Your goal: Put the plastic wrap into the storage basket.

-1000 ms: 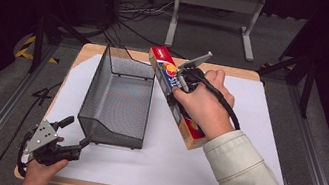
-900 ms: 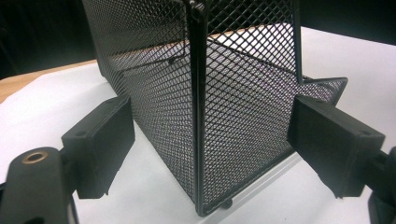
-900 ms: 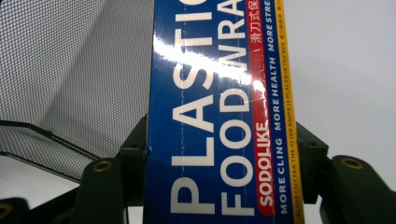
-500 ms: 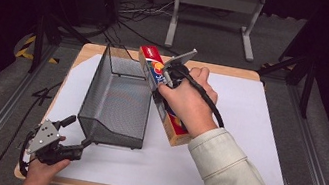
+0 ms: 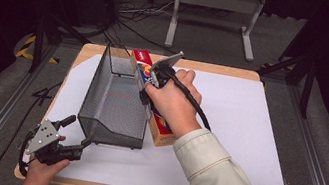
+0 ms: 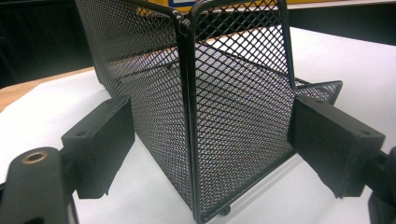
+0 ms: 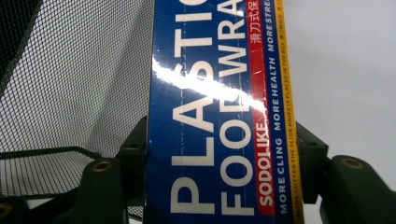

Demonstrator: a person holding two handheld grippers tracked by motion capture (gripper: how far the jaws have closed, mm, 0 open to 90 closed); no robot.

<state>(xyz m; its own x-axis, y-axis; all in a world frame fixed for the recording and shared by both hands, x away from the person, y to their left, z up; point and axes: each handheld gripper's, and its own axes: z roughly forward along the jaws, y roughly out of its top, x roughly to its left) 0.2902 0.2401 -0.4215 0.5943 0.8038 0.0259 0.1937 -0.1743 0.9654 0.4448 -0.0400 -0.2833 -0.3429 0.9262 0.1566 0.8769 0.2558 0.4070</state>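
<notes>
the right hand [image 5: 170, 104] covers most of the right hand-held gripper [image 5: 149, 86] in the high view, so its jaws cannot be made out there; in the right gripper view they stand at either side of a long plastic food wrap box [image 7: 219, 112], pressed against its two long edges and clamped on it. that view cuts the box off at top and bottom. its blue face reads "plastic food wrap" in large white letters with the top of the words cropped, a red stripe carries "sodolike" and some chinese characters, and smaller lines read "more cling more health" and "slide cutter the slide knife is placed in the box". in the high view the box [image 5: 162, 131] runs slantwise from near the far edge of the bench [image 5: 246, 136] towards the person, just beside the right wall of a black wire mesh basket [image 5: 112, 106]; whether the box touches the mesh cannot be told, nor whether its near end rests on the white sheet. the left hand-held gripper [image 5: 75, 134] sits at the near left corner of the bench with its jaws apart, one to each side of the basket's near corner [image 6: 187, 116], holding nothing. beyond the bench lie cables [image 5: 135, 14] and a grey metal stand [image 5: 214, 9] on the dark floor.
</notes>
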